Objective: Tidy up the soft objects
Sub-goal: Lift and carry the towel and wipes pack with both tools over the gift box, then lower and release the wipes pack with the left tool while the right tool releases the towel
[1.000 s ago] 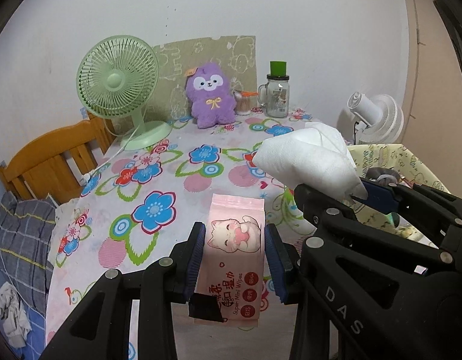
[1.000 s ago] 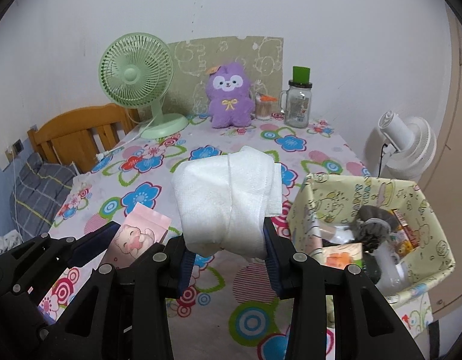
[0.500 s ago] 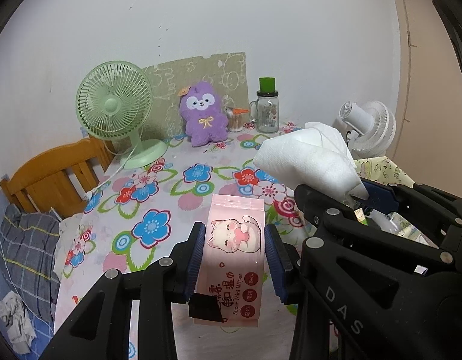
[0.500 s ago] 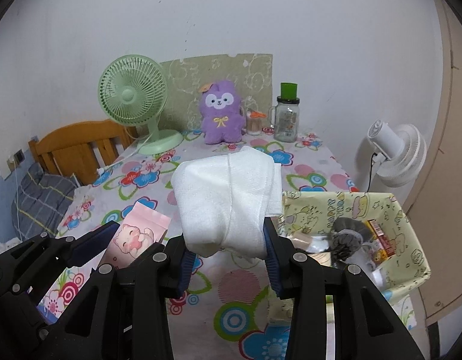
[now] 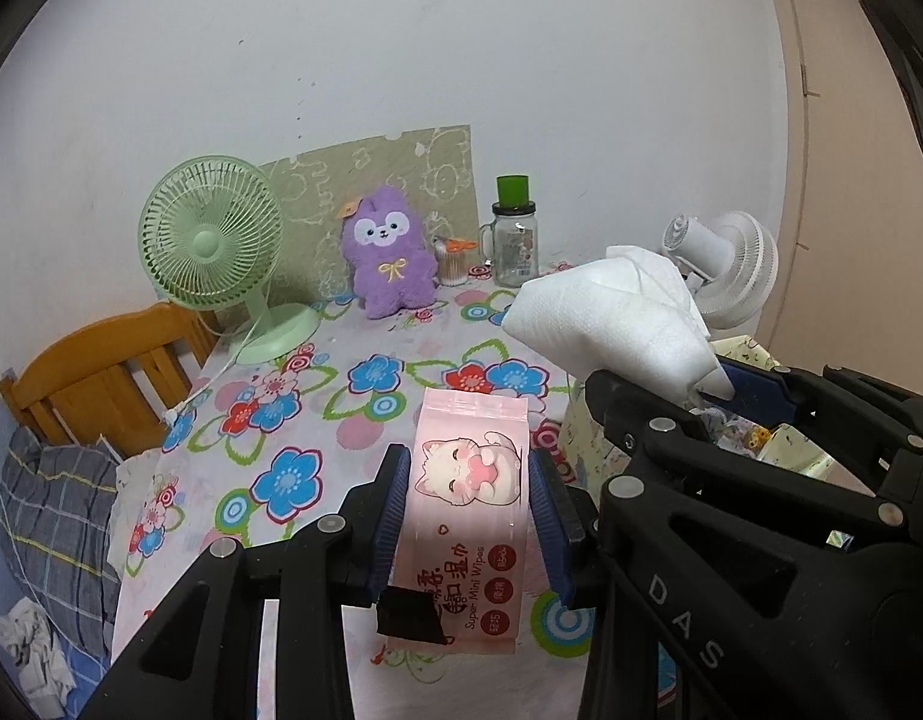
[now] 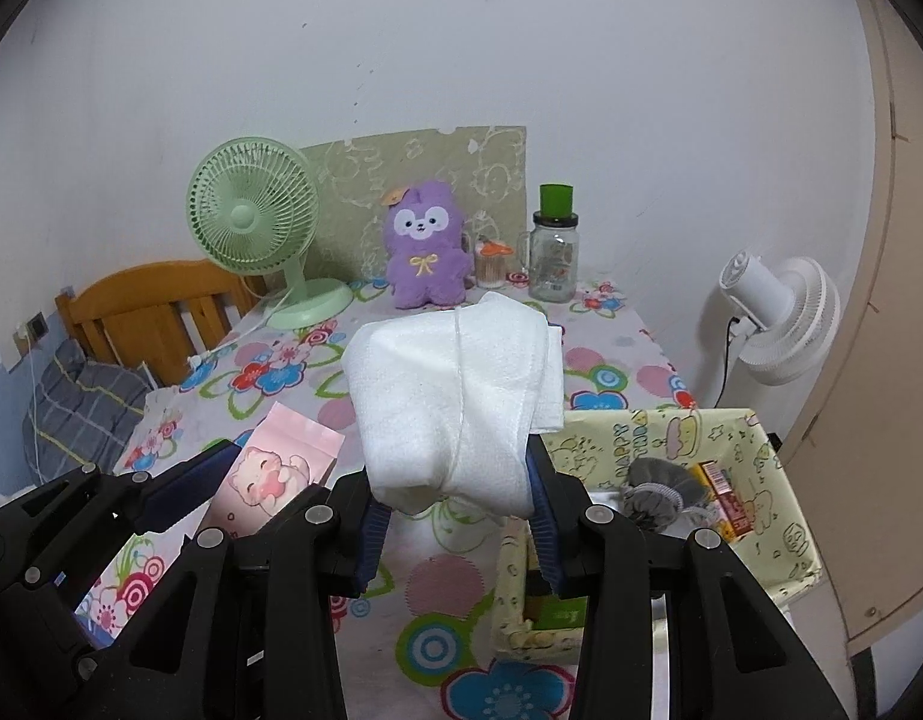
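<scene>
Tablecloth with bright flowers meets plain white wall.

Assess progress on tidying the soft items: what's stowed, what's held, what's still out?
Done: a grey soft item already lies in the yellow fabric bin. In hand: the left claw grips the pink wipes pack, and the right claw grips the folded white towel, both held above the table. Left: neither is binned, and the purple plush sits at the table's far end.

Ahead of your grippers stand a green fan, a jar and, rightward, a white fan.
</scene>
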`<state>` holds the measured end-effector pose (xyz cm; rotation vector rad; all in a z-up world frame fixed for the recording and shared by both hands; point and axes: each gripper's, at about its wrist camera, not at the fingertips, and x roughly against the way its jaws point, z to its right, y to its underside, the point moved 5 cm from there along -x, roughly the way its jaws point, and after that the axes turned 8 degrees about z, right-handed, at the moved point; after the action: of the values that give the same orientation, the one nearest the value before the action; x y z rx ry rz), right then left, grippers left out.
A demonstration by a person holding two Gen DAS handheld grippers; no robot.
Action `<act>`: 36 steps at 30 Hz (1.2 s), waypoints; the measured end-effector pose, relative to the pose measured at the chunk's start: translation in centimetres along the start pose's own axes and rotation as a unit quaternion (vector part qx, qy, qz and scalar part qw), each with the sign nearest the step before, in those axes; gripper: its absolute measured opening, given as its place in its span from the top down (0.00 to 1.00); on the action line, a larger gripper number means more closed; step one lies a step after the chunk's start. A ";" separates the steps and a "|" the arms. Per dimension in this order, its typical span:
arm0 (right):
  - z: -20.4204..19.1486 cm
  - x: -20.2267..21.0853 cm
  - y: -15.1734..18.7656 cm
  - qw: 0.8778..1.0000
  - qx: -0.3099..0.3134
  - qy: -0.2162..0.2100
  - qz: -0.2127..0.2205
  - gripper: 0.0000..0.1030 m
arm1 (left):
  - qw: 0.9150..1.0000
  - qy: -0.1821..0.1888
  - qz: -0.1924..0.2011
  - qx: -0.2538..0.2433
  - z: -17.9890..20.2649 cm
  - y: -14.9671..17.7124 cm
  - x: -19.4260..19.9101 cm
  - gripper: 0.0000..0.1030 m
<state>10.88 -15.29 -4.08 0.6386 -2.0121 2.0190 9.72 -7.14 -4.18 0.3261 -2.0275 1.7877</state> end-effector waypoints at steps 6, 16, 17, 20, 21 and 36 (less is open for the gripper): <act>1.3 0.1 -0.4 1.000 -0.002 0.003 0.005 0.57 | 1.000 0.006 0.002 -0.004 1.2 -0.5 -0.3 0.60; 5.0 -0.6 -0.1 1.000 -0.014 0.021 -0.005 0.57 | 1.000 0.027 -0.006 -0.016 4.4 -1.0 -2.0 0.60; 5.3 -0.6 -0.1 1.000 -0.015 0.023 -0.006 0.57 | 0.999 0.028 -0.007 -0.016 4.7 -1.0 -2.1 0.60; 6.5 -0.7 -0.1 0.999 -0.018 0.031 -0.007 0.57 | 0.999 0.036 -0.007 -0.020 5.8 -1.3 -2.4 0.60; 6.9 -0.7 -0.1 0.999 -0.019 0.033 -0.007 0.57 | 0.999 0.040 -0.008 -0.022 6.2 -1.4 -2.6 0.60; 11.5 -1.3 0.0 0.998 -0.035 0.059 -0.013 0.57 | 0.997 0.071 -0.014 -0.039 10.4 -2.2 -4.3 0.60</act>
<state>13.68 -26.43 -5.02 0.5147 -1.9868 1.9147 12.90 -18.09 -5.05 0.1981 -1.9772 1.6613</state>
